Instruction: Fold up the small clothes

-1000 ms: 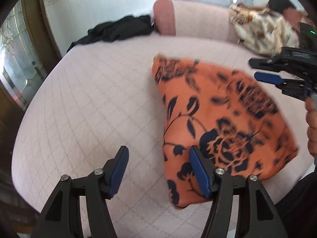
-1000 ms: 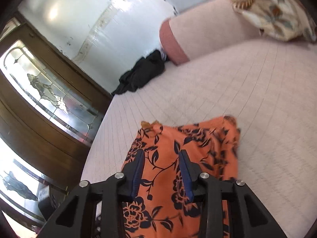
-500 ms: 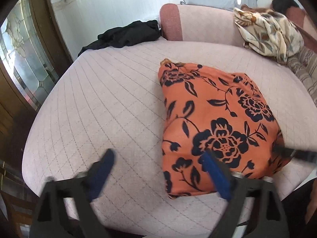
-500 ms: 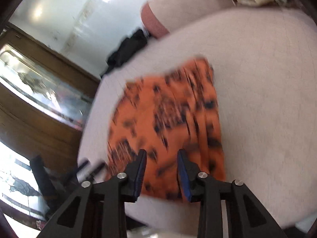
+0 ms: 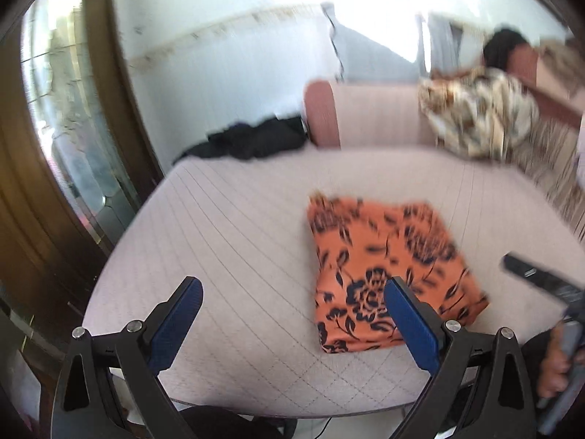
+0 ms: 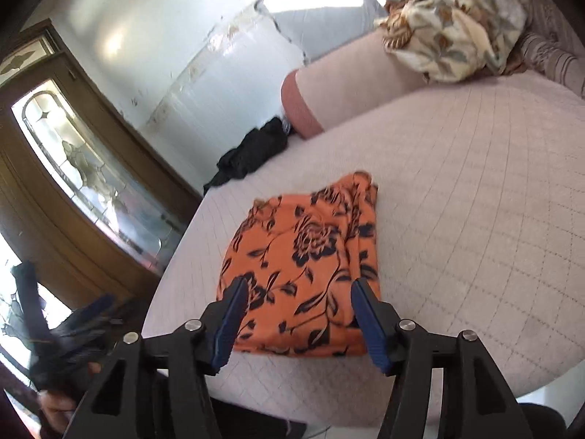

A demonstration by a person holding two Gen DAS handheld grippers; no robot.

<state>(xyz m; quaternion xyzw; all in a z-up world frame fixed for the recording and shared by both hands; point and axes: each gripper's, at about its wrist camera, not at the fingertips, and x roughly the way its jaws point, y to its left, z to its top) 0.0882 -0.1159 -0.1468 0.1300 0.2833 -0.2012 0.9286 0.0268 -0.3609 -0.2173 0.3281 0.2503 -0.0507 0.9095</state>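
Observation:
A folded orange cloth with dark flowers lies flat on the pale pink quilted bed. My left gripper hovers above the bed's near edge, left of the cloth, open wide with nothing between its blue pads. In the right wrist view the same orange cloth lies just beyond my right gripper. Its jaws are opening and stand apart above the cloth's near edge without pressing on it. Each gripper shows blurred at the edge of the other's view: the right gripper, the left gripper.
A black garment lies at the bed's far left corner beside a pink bolster. A cream floral cloth is heaped at the back right. A wooden door with patterned glass stands to the left of the bed.
Both grippers have pulled back from the orange cloth toward the bed's near edge, the left one rising. The left jaws spread wider and the right jaws parted. The cloth rests folded.

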